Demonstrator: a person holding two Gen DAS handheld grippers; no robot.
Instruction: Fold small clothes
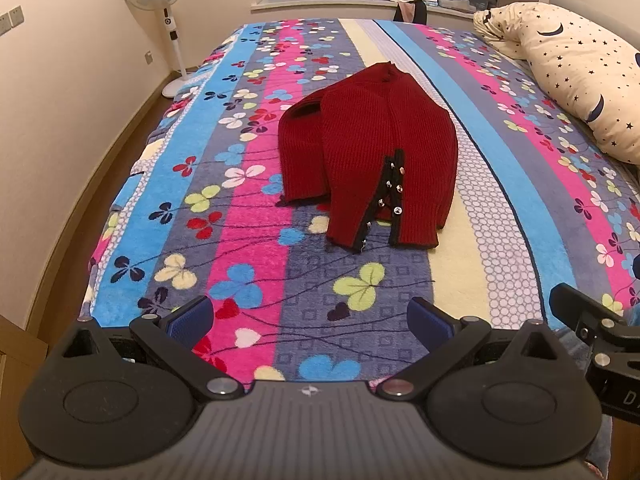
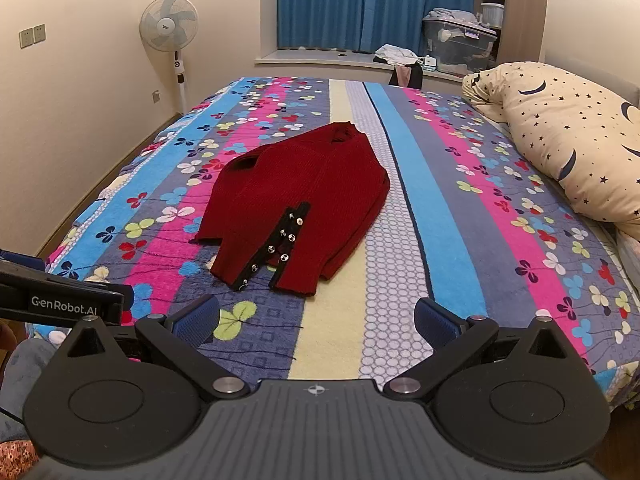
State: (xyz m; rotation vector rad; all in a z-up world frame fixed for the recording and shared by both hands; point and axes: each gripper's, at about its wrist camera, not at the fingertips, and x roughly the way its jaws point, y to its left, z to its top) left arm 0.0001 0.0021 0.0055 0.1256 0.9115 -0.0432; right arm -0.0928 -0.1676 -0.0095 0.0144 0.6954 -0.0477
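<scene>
A dark red knitted sweater (image 1: 368, 152) with a black-edged slit and silver studs lies on the colourful bed blanket (image 1: 240, 240), sleeves folded in over the body. It also shows in the right wrist view (image 2: 296, 208). My left gripper (image 1: 310, 320) is open and empty, above the blanket's near end, short of the sweater's hem. My right gripper (image 2: 316, 320) is open and empty, also short of the hem. The right gripper's body shows at the right edge of the left wrist view (image 1: 592, 328); the left gripper's body shows at the left edge of the right wrist view (image 2: 60, 300).
A star-patterned pillow (image 2: 560, 136) lies along the bed's right side. A standing fan (image 2: 170, 32) is by the left wall. A window ledge with blue curtains (image 2: 360, 4), clothes and storage boxes (image 2: 460, 44) is beyond the bed's far end.
</scene>
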